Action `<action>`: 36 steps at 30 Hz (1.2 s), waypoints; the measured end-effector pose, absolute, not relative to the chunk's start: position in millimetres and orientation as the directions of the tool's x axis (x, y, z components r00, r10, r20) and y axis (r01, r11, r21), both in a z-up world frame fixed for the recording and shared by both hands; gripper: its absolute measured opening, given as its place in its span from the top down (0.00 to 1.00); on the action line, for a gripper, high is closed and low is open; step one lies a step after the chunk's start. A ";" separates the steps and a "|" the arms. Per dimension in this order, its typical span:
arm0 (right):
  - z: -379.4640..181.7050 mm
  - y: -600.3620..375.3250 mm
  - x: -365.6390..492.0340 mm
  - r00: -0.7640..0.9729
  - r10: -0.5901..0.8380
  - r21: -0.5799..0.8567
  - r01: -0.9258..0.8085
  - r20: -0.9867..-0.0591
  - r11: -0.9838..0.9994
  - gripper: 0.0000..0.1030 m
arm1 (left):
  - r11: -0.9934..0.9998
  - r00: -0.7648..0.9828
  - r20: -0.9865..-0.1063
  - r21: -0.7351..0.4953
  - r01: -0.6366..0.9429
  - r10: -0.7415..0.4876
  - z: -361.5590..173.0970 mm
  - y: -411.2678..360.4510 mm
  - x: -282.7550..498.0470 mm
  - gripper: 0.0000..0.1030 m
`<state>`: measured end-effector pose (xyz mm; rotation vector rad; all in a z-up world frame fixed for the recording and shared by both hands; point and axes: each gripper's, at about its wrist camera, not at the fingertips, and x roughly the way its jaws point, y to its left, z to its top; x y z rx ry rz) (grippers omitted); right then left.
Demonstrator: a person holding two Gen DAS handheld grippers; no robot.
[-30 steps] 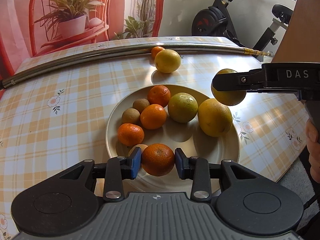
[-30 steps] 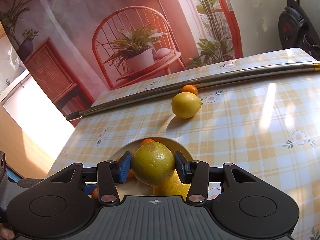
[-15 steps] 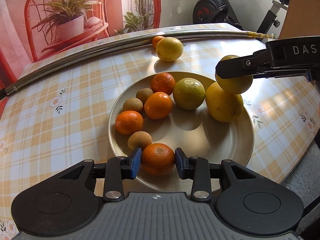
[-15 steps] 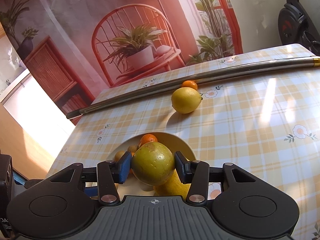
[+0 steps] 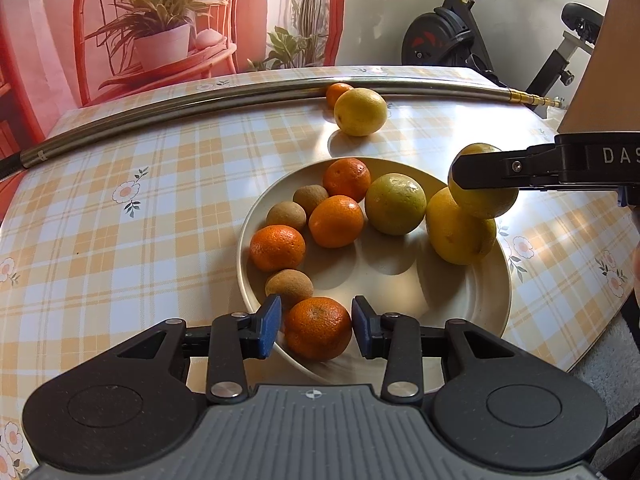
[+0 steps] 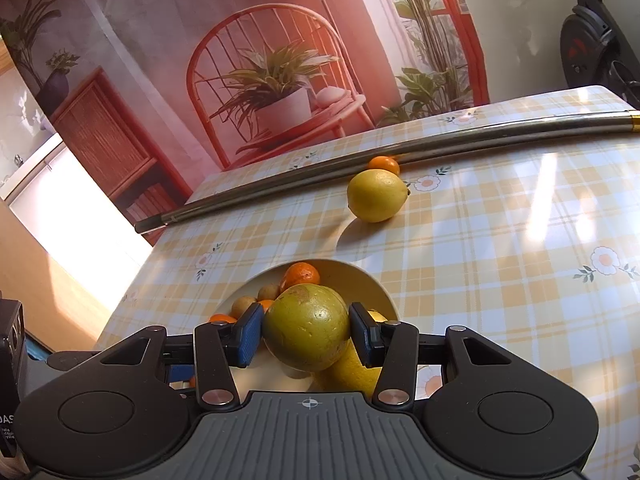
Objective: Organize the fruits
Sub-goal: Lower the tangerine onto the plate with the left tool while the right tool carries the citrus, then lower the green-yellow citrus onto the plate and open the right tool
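Observation:
A cream plate (image 5: pixel 472 304) holds several oranges, three brown kiwis, a green-yellow fruit (image 5: pixel 394 204) and a large yellow fruit (image 5: pixel 456 228). My left gripper (image 5: pixel 317 326) stands around an orange (image 5: pixel 318 328) at the plate's near rim, with small gaps at both pads. My right gripper (image 6: pixel 307 330) is shut on a green-yellow citrus (image 6: pixel 306 326) and holds it above the plate's right side; the citrus shows in the left wrist view (image 5: pixel 486 200) too. A lemon (image 5: pixel 360 112) and a small orange (image 5: pixel 338 94) lie on the table beyond the plate.
A long metal pole (image 5: pixel 180 104) lies across the far side of the plaid-covered table (image 5: pixel 120 220). The table edge runs close on the right (image 5: pixel 592 340). An exercise bike (image 5: pixel 460 32) stands behind the table.
My left gripper's jaws have parted slightly from the orange, which now rests at the plate's near rim. My right gripper, still holding the citrus, has sunk a little towards the large yellow fruit.

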<state>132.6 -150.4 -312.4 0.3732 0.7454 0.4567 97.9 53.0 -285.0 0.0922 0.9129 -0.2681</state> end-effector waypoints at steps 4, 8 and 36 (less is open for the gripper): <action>-311.6 -147.3 131.6 0.642 0.522 0.471 -0.270 -0.562 0.840 0.58 | 0.967 0.597 -0.779 -0.047 0.251 -0.193 -279.9 57.2 97.5 0.60; -311.7 -143.3 131.4 0.635 0.524 0.462 -0.281 -0.567 0.841 0.58 | 0.974 0.621 -0.764 -0.041 0.222 -0.173 -274.6 62.6 98.9 0.60; -326.4 -74.6 137.8 0.522 0.561 0.349 -0.452 -0.643 0.821 0.58 | 0.993 0.719 -0.684 -0.093 0.079 -0.122 -245.7 101.7 110.2 0.60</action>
